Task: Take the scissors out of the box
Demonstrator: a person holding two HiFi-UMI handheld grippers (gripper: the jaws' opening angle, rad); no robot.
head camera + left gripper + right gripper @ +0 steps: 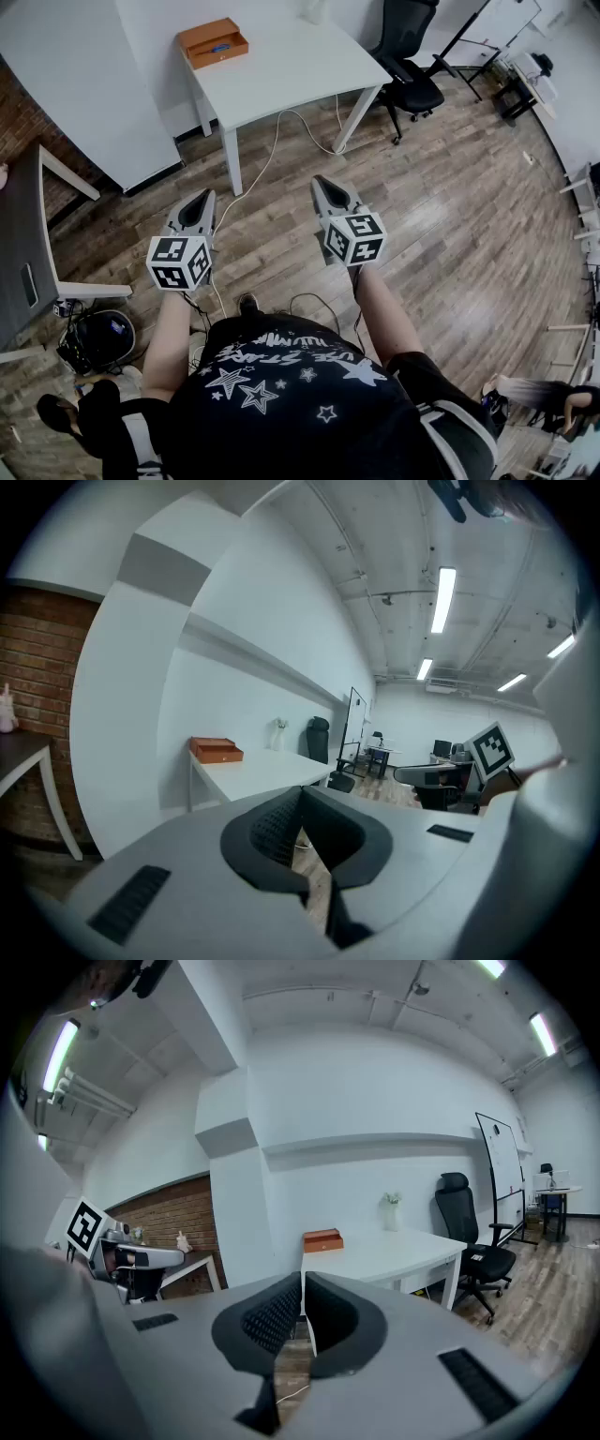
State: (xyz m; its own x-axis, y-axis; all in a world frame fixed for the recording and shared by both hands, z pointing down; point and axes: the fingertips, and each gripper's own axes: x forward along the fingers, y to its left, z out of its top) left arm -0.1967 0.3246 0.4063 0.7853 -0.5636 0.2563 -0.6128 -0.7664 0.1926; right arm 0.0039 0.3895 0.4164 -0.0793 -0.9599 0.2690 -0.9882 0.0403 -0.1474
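Note:
An open orange box (214,42) sits at the far left corner of a white table (300,66); something blue lies inside it, too small to make out. The same box (216,750) shows small in the left gripper view, and the box (322,1239) appears again in the right gripper view. My left gripper (202,201) and right gripper (323,184) hang over the wooden floor, well short of the table, both pointing toward it. Each has its jaws shut with nothing between them.
A black office chair (410,56) stands right of the table. A white cable (272,155) trails across the floor under the table. A dark desk (28,244) stands at the left, with a bag (98,339) on the floor near it. A brick wall runs behind.

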